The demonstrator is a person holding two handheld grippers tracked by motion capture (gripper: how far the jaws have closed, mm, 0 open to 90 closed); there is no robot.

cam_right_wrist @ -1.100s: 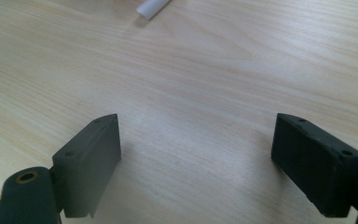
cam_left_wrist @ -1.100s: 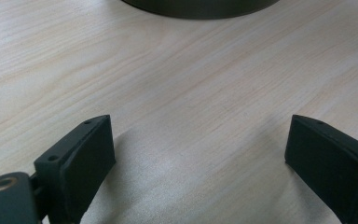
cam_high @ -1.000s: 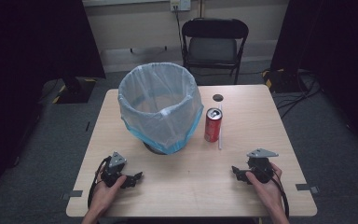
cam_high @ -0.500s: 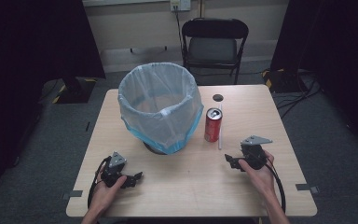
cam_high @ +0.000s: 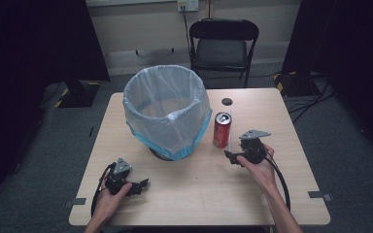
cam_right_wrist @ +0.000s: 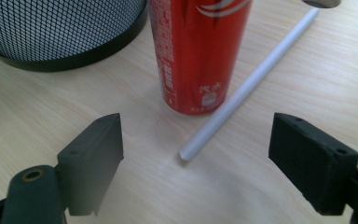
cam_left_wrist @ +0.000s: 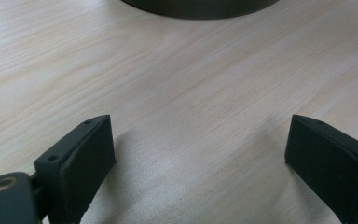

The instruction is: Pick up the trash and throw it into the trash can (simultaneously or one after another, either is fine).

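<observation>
A: On the table (cam_high: 291, 194), big stuff first?
B: Lined wire bin (cam_high: 166, 112), then red can (cam_high: 221, 130) upright just right of it, white straw (cam_right_wrist: 247, 86) flat beside the can.
A: Grippers?
B: Right gripper (cam_right_wrist: 196, 163) jaws wide apart, empty, near the can and straw. Left gripper (cam_left_wrist: 200, 154) wide apart, empty, low over bare wood.

The can (cam_high: 222, 129) stands right of the bin (cam_high: 167, 112), straw (cam_high: 229, 130) beside it.

The red can (cam_right_wrist: 198, 51) bears small white Chinese characters, "汽水", near its base.
</observation>
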